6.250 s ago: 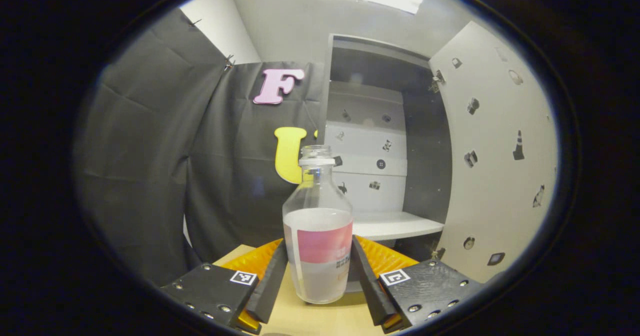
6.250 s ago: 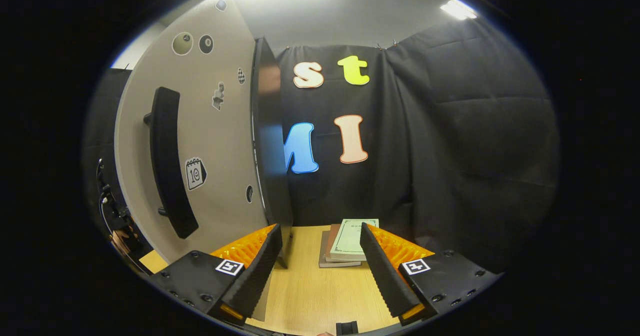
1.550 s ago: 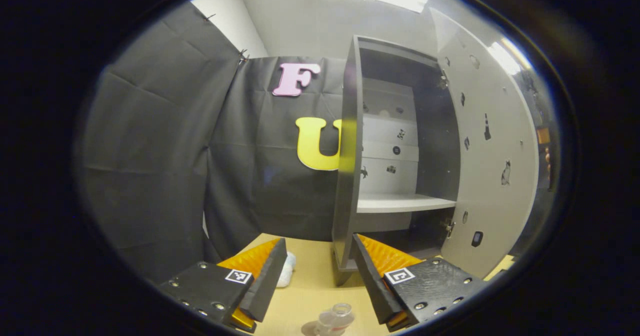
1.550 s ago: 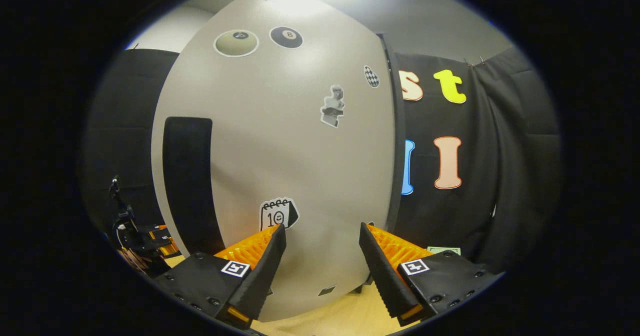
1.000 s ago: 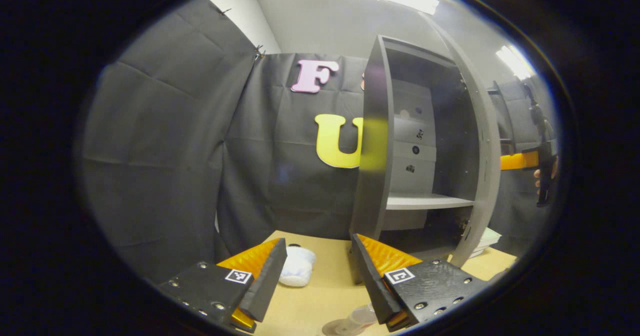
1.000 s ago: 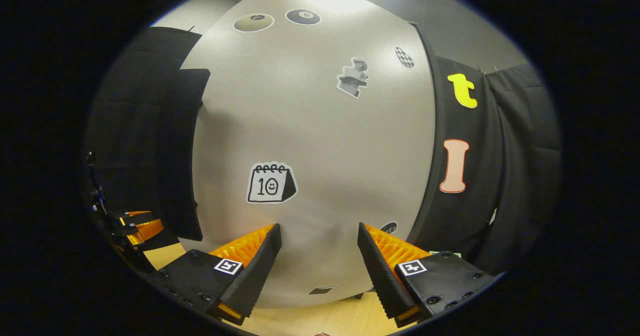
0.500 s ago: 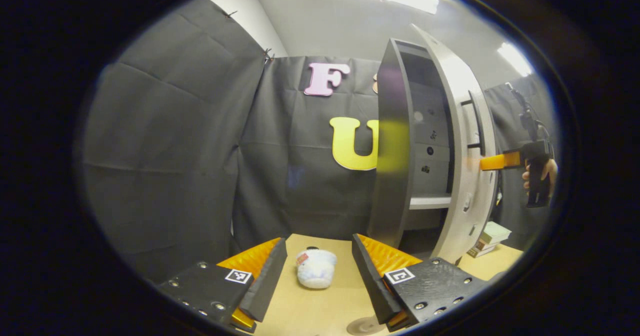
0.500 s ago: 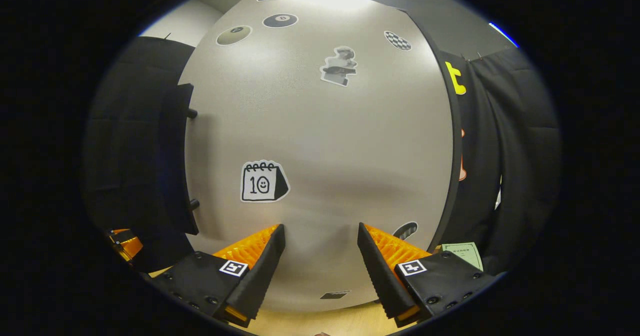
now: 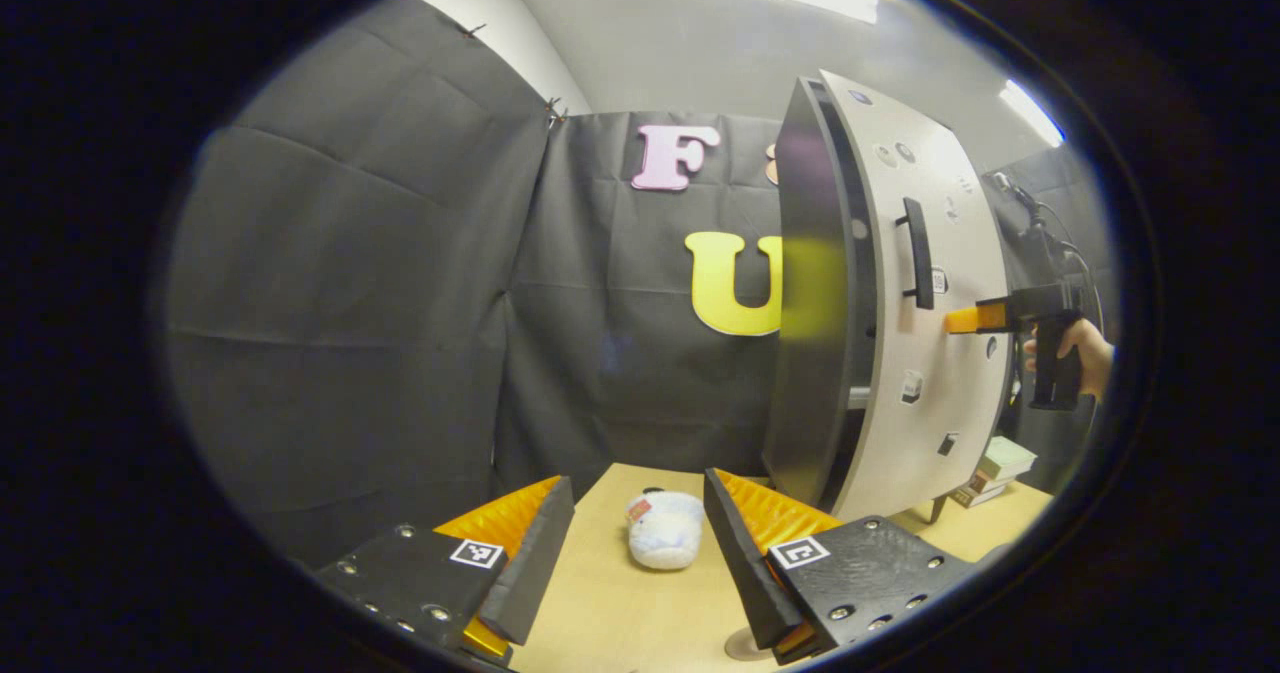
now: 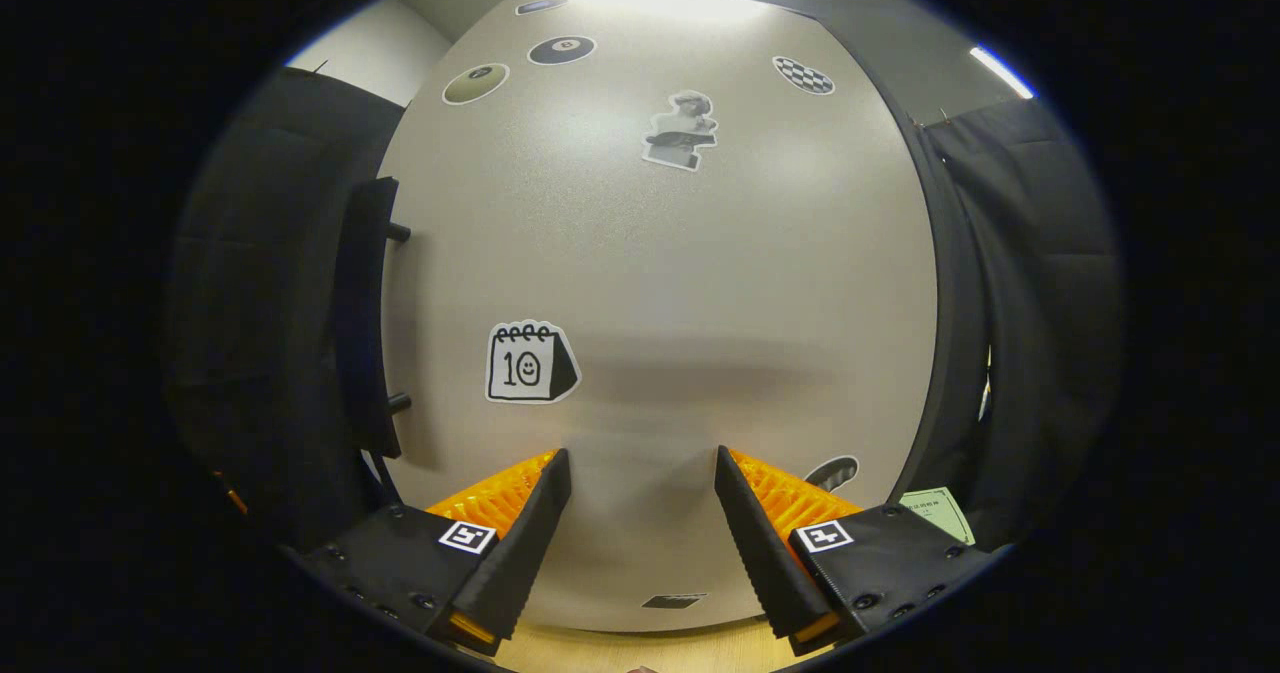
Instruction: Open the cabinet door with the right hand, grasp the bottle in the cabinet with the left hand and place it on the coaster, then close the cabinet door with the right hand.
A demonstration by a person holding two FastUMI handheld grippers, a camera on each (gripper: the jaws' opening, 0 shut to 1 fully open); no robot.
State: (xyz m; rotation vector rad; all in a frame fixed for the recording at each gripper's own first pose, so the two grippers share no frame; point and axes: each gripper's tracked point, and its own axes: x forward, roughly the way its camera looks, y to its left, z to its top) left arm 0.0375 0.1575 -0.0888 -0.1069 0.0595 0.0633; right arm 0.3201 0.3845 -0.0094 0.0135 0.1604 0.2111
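The pale grey cabinet door (image 10: 660, 283) (sticker-dotted, dark handle at its left edge) stands nearly shut. The right gripper (image 10: 640, 473) faces it, fingers apart. The left gripper (image 9: 637, 498) is also spread, empty.

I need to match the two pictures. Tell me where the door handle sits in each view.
Left gripper view: the door handle is upper right, on the cabinet door.
Right gripper view: the door handle runs down the door's left edge.
Shared landmark: the stack of books.
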